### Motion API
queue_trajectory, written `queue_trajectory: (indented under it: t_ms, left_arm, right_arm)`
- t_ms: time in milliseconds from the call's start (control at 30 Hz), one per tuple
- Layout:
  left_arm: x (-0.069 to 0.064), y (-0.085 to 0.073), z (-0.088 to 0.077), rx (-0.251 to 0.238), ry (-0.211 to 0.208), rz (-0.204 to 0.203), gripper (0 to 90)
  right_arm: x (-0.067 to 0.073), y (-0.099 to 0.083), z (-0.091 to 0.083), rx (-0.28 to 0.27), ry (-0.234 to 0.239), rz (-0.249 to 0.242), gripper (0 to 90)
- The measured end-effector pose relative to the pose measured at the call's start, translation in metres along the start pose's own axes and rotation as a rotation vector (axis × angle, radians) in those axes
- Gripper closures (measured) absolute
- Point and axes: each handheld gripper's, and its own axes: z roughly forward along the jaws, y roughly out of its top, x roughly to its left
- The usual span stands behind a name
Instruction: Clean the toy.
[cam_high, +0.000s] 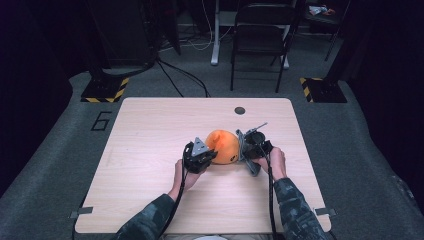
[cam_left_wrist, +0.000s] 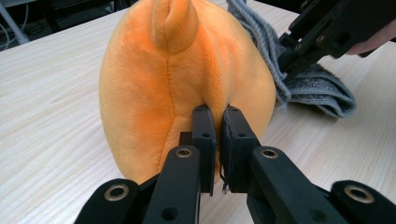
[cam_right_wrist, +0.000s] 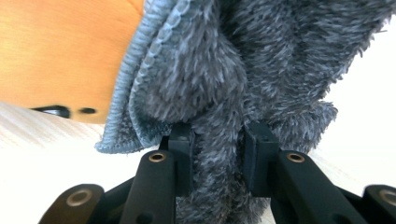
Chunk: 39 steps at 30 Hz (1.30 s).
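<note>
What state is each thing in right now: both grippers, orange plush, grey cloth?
Left gripper: shut, pinching the plush's fabric.
Right gripper: shut on a fold of the cloth.
Round orange plush toy: upright on the table.
Fuzzy grey cloth: bunched against the plush.

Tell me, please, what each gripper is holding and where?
Left gripper pinches the orange plush toy at its lower seam; right gripper clamps a fold of the grey towel.

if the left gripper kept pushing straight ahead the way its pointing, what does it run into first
The orange plush toy. The left gripper already has its jaws shut at the toy's lower seam, seemingly pinching fabric there, so going on would press into its soft body; the grey towel lies off to the side.
</note>
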Motion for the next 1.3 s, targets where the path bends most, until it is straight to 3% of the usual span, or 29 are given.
queue_trajectory:
  t_ms: [100,233,400,467,533,700,800,867,1300]
  left_arm:
    - [0.000,0.000,0.000,0.001,-0.002,0.004,84.9]
    - [0.000,0.000,0.000,0.005,-0.009,0.006,84.8]
    - [-0.004,0.001,0.001,0.005,-0.014,0.018,84.8]
    - [-0.005,0.001,0.001,0.002,-0.014,0.035,84.8]
    - [-0.005,0.001,0.001,0.008,-0.020,0.038,84.8]
    - [-0.005,0.000,0.001,0.010,-0.025,0.042,84.8]
    - [-0.005,0.000,0.002,0.004,-0.021,0.037,84.9]
    - [-0.003,0.000,0.001,0.010,-0.025,0.035,84.8]
    - [-0.003,-0.001,0.003,0.003,-0.029,0.025,84.8]
  right_arm:
    - [0.002,0.004,-0.011,-0.022,-0.018,-0.016,68.9]
    - [0.011,0.012,-0.037,-0.105,-0.001,-0.047,68.9]
    - [0.041,0.022,-0.061,-0.210,0.040,-0.129,68.9]
    - [0.057,0.024,-0.063,-0.248,0.036,-0.178,68.8]
    - [0.061,0.025,-0.062,-0.255,0.026,-0.198,68.7]
    - [0.055,0.023,-0.056,-0.236,0.042,-0.169,68.7]
    - [0.047,0.021,-0.051,-0.203,0.017,-0.168,68.7]
    - [0.037,0.018,-0.044,-0.162,0.013,-0.144,68.7]
    - [0.008,0.005,-0.014,-0.044,0.027,-0.034,68.7]
